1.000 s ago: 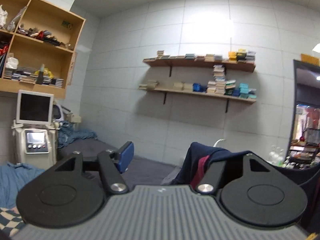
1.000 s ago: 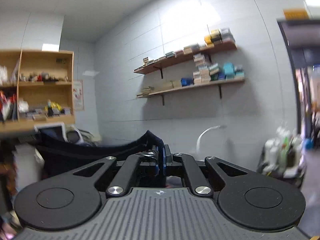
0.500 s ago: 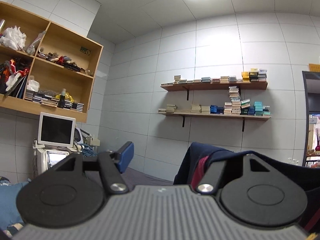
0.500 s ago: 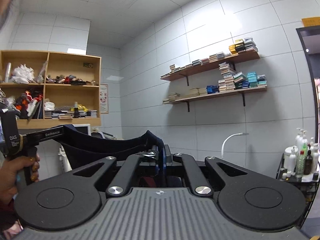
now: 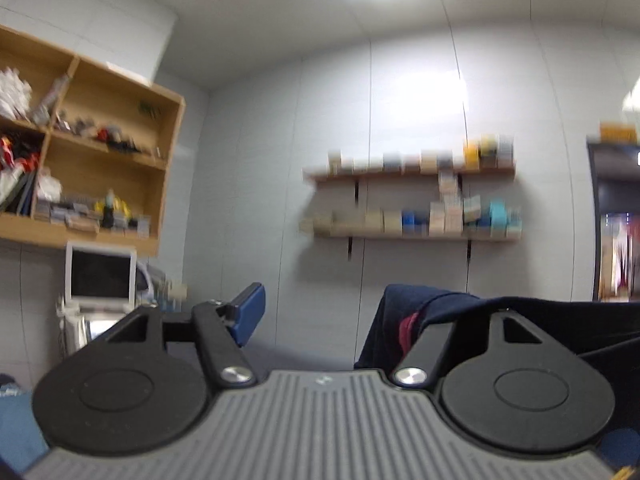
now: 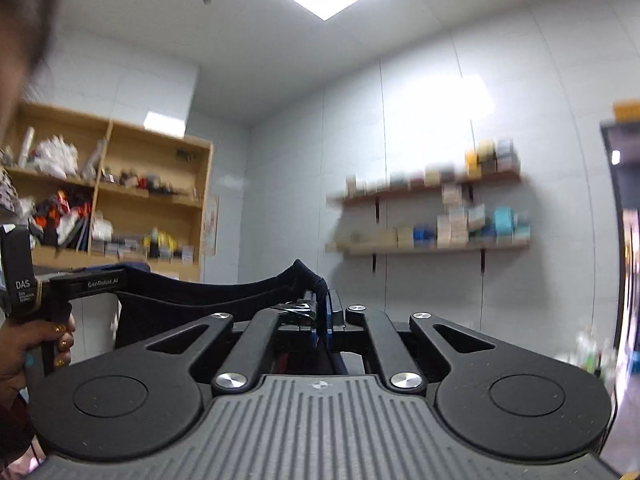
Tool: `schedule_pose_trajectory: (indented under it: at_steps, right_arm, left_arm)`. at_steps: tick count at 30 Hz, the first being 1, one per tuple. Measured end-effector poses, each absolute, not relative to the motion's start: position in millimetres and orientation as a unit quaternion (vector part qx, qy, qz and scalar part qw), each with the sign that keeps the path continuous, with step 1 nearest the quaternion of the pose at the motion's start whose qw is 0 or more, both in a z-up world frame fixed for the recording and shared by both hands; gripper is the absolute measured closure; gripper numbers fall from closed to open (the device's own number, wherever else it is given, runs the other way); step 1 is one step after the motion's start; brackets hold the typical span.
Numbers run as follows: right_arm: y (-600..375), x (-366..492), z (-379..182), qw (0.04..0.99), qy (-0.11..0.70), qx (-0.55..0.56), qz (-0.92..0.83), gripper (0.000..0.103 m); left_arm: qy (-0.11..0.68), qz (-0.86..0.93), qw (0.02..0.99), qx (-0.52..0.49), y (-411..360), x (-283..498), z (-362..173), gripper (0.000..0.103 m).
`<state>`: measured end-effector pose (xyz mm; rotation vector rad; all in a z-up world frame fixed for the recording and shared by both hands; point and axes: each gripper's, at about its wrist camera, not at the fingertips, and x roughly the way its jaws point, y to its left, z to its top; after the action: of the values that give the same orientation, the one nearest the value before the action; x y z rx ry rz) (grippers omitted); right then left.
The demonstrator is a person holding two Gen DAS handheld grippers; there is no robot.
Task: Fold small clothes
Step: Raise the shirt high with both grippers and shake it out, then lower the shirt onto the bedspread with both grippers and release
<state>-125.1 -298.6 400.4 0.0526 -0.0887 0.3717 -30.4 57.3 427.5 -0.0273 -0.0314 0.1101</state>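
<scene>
**Garment position.** The navy garment (image 5: 380, 332) was off any work surface and hung in the air between your two tools. In the right wrist view it ran as a sagging band (image 6: 224, 292) from the tool in your left hand (image 6: 32, 344) across to the right gripper (image 6: 320, 312). A red inner layer (image 5: 408, 330) showed at the fold nearest the left tool.

**Right gripper.** Its blue pads (image 6: 326, 316) were pressed together with the cloth edge pinched between them. This was the only firm grip on the garment. It probably fixed one corner so that the top edge could be drawn straight.

**Left gripper.** The left gripper (image 5: 324, 320) stood wide apart and pinched nothing. One blue pad (image 5: 248, 314) was bare. The opposite finger was covered by cloth draped over it, so its pad could not be seen. The garment appeared only to be hooked over that finger, which carried weight but gave no clamp. Whether the cloth was also caught further back could not be told.

**Reason for the hold.** Both tools pointed level toward the tiled wall (image 5: 420, 120), not down. You were likely spreading the piece by its upper edge so that the body hung free and flat before being laid down for folding.

**Caution.** A draped hold can slip off. Closing the left tool on the edge would have been the safer step before lowering. The background was blurred in both views, so fine detail was unreliable.
</scene>
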Motion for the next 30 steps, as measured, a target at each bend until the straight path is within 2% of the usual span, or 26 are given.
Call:
schedule_pose_trajectory:
  at_steps: [4, 9, 10, 11, 14, 17, 18, 19, 24, 27, 30]
  right_arm:
    - [-296.8, -40.7, 314.3, 0.981, 0.097, 0.039, 0.164, 0.096]
    - [-283.4, 80.8, 142.1, 0.947, 0.297, 0.066, 0.105, 0.093]
    - [-280.0, 99.6, 108.3, 0.939, 0.322, 0.07, 0.095, 0.089]
    - [-278.0, 114.1, 78.2, 0.934, 0.339, 0.077, 0.083, 0.089]
    - [-275.9, 140.9, 14.6, 0.914, 0.4, 0.061, 0.003, 0.063]
    - [-286.8, 128.4, -9.3, 0.903, 0.42, 0.097, -0.001, 0.041]
    - [-290.1, 120.4, -12.8, 0.9, 0.423, 0.103, 0.007, 0.033]
    - [-293.3, 111.4, -16.5, 0.898, 0.427, 0.105, 0.008, 0.03]
    - [-309.0, 72.8, -24.5, 0.885, 0.444, 0.142, 0.007, 0.029]
    - [-303.1, 69.2, -33.0, 0.885, 0.444, 0.137, 0.023, 0.03]
    - [-295.7, 80.9, -38.7, 0.883, 0.443, 0.143, 0.059, 0.029]
  left_arm:
    - [0.151, 0.066, 0.986, 0.026, 40.9, 63.6, 327.0, 0.036]
    - [0.366, 0.061, 0.927, 0.058, 13.0, 173.4, 144.5, 0.038]
    - [0.397, 0.054, 0.914, 0.07, 6.9, 187.1, 112.5, 0.038]
    - [0.433, 0.046, 0.897, 0.076, 3.8, 198.5, 79.4, 0.038]
    - [0.519, 0.024, 0.848, 0.108, 6.7, 209.7, 7.5, 0.038]
    - [0.535, 0.038, 0.839, 0.089, 34.7, 195.7, -21.2, 0.031]
    - [0.537, 0.043, 0.84, 0.065, 47.9, 189.8, -26.7, 0.02]
    - [0.54, 0.046, 0.839, 0.043, 58.6, 184.3, -32.5, 0.01]
    - [0.543, 0.078, 0.836, -0.017, 105.1, 187.0, -32.7, 0.009]
    - [0.524, 0.051, 0.849, -0.035, 104.0, 199.2, -13.1, 0.009]
    - [0.559, -0.013, 0.829, -0.023, 89.8, 217.6, -7.6, 0.008]
